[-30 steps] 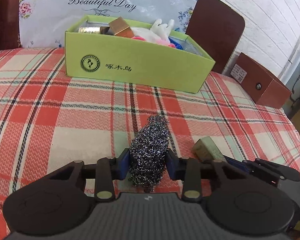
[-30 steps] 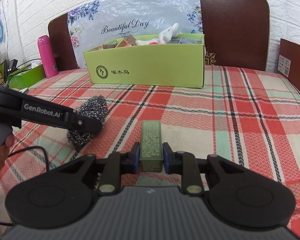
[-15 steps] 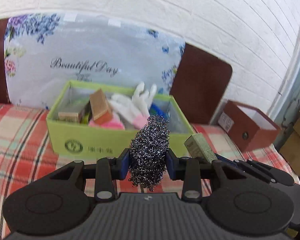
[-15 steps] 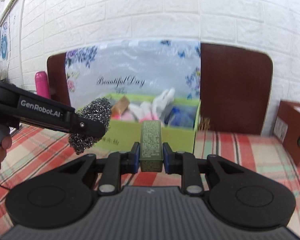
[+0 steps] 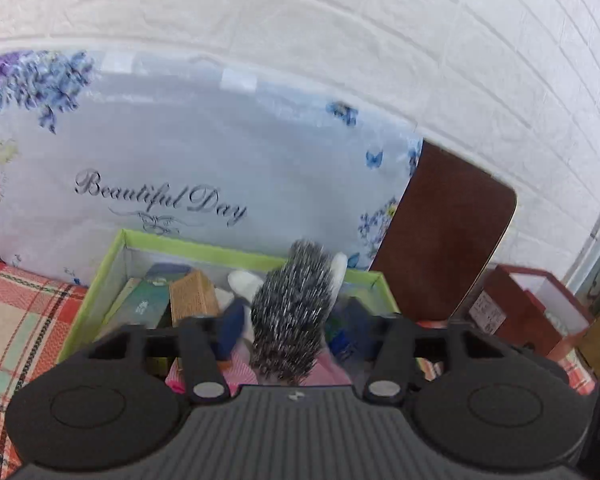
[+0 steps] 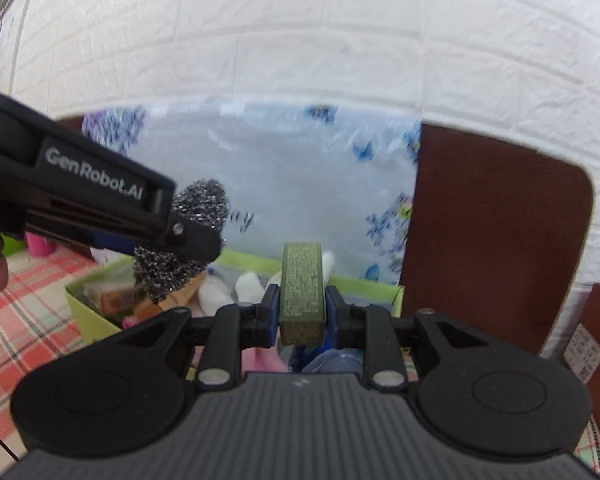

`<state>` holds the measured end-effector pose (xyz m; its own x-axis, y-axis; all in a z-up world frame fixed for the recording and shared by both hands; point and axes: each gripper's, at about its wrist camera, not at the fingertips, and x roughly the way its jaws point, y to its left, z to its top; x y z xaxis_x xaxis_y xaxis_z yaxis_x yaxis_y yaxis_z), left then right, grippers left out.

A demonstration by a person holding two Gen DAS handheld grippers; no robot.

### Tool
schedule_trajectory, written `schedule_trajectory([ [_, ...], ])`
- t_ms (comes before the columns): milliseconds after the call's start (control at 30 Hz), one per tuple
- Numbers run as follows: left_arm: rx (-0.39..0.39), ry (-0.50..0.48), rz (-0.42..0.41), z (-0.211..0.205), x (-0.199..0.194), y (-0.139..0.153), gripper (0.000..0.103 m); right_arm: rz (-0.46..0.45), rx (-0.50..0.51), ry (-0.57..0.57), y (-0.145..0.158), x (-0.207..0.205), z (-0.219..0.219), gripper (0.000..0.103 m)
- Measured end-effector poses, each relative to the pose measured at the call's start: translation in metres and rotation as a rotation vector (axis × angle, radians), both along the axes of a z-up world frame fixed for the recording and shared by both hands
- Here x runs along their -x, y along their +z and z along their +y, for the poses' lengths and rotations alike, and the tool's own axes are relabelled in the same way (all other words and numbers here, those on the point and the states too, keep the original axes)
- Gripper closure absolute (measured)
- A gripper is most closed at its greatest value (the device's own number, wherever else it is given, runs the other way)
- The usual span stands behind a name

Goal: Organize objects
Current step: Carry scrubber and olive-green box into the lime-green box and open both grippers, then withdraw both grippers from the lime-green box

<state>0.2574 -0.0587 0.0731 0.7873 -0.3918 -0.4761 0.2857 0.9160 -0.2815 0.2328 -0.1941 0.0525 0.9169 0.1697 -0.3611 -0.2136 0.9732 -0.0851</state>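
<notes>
**Scourer being let go over the green box**

Steel-wool scourer [image 5: 292, 312] is being released above the green box [image 5: 108, 264] by the left gripper [image 5: 294, 326]: its jaws are opening, blue pads [image 5: 230, 330] already clear of the wire ball between them. Olive carton [image 6: 302, 292] is being pinched endwise by the right gripper [image 6: 302, 312], jaws easing apart but pads touching it, also over the box. White gloves [image 6: 246, 284] and small cartons [image 5: 192, 292] are being kept inside.
</notes>
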Motion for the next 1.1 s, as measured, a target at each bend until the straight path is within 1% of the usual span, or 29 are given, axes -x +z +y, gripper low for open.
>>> schedule_trajectory([
  [33,-0.009,0.014,0.006,0.001,0.001,-0.005,0.024,0.015,0.012,0.008,-0.005,-0.004,0.001,0.06],
  [67,-0.012,0.028,0.005,0.004,0.003,-0.009,0.024,0.017,0.024,0.006,-0.009,-0.004,0.002,0.048],
  [100,-0.009,0.03,-0.001,0.008,0.007,-0.013,0.024,-0.009,0.04,-0.004,-0.013,0.002,0.003,0.026],
  [133,-0.004,0.03,-0.01,0.011,0.011,-0.016,0.023,-0.043,0.053,-0.012,-0.016,0.009,0.003,0.011],
  [200,-0.004,0.051,-0.027,0.017,0.019,-0.019,0.021,-0.086,0.075,-0.029,-0.019,0.02,0.003,0.001],
  [267,-0.015,0.069,-0.035,0.02,0.026,-0.02,0.021,-0.083,0.071,-0.038,-0.022,0.026,0.002,0.0],
  [400,-0.018,0.091,-0.046,0.025,0.042,-0.017,0.021,-0.027,0.043,-0.06,-0.024,0.032,-0.001,0.0],
  [467,-0.053,0.105,-0.035,0.027,0.054,-0.014,0.019,-0.004,0.034,-0.081,-0.023,0.039,-0.002,0.0],
  [533,-0.122,0.143,0.012,0.026,0.065,-0.01,0.017,0.023,0.009,-0.104,-0.021,0.052,-0.004,0.0],
  [600,-0.159,0.167,0.02,0.028,0.083,-0.01,0.017,0.055,-0.019,-0.109,-0.019,0.066,-0.005,0.0],
  [733,-0.2,0.2,0.039,0.032,0.118,-0.014,0.015,0.113,-0.054,-0.105,-0.017,0.1,-0.001,0.0],
  [833,-0.227,0.204,0.071,0.034,0.14,-0.02,0.015,0.143,-0.051,-0.097,-0.019,0.126,0.003,0.0],
  [900,-0.226,0.2,0.088,0.036,0.152,-0.024,0.015,0.16,-0.04,-0.096,-0.02,0.142,0.007,0.0],
  [1000,-0.246,0.185,0.103,0.034,0.17,-0.029,0.015,0.17,-0.043,-0.1,-0.023,0.163,0.011,0.0],
  [1100,-0.271,0.186,0.1,0.034,0.187,-0.031,0.015,0.176,-0.073,-0.109,-0.024,0.181,0.011,0.0],
])
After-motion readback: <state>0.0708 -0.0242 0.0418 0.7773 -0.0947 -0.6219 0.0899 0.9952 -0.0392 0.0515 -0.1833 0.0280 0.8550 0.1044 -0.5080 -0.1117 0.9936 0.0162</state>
